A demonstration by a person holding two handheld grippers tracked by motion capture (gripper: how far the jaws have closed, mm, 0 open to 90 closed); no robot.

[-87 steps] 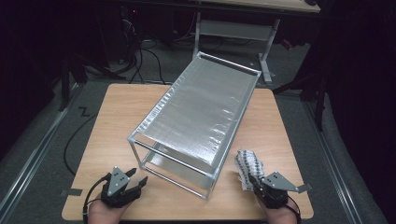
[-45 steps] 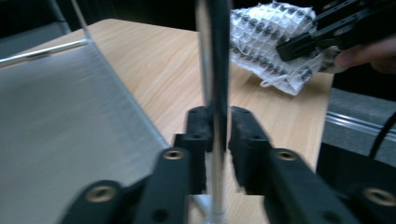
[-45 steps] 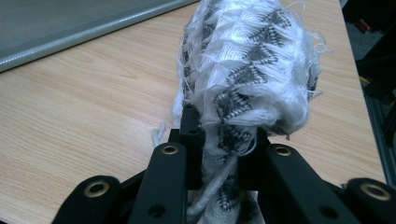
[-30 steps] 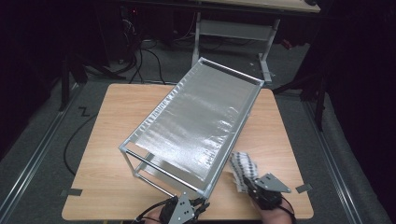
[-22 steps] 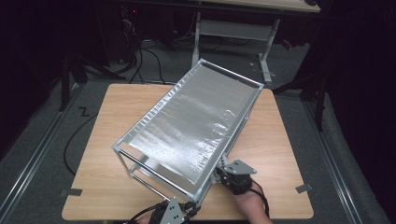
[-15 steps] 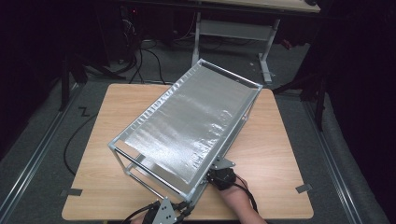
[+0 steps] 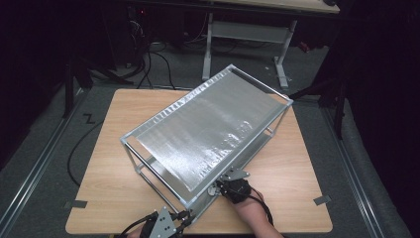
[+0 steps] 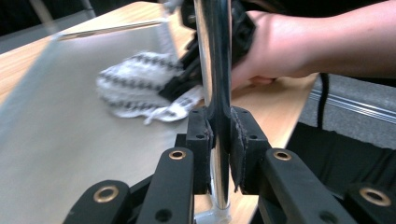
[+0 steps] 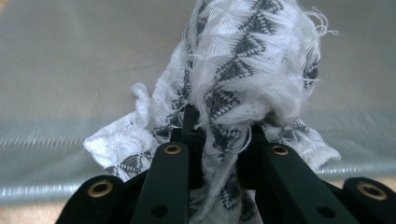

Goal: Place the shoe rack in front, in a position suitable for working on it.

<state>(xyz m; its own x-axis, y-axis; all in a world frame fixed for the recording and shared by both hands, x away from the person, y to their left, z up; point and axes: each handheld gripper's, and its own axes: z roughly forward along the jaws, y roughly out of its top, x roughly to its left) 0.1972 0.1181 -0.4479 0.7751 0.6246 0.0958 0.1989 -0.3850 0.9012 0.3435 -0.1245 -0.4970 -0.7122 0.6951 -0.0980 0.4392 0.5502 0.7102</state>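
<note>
A two-tier metal rack (image 7: 208, 134) stands askew on the wooden table (image 7: 307, 163). My left gripper (image 7: 187, 215) is at the rack's near corner. In the left gripper view it (image 8: 218, 135) is shut on the shiny upright corner post (image 8: 215, 70). My right gripper (image 7: 216, 190) reaches in from the rack's near right side, under the top shelf. It (image 9: 219, 135) is shut on a white cloth with a black pattern (image 9: 247, 60). The cloth (image 8: 135, 88) rests on the lower shelf (image 8: 70, 154), with the person's hand (image 8: 289, 46) behind it.
The table's front edge (image 7: 198, 232) runs just below both hands. Bare tabletop (image 7: 104, 168) lies left of the rack. Behind the table stand a desk frame (image 7: 247, 34) and cables (image 7: 158, 59) on the dark floor.
The rack's near end has swung to the left. My right gripper has moved left with the cloth, in under the top shelf. My left gripper travelled left with the corner post.
</note>
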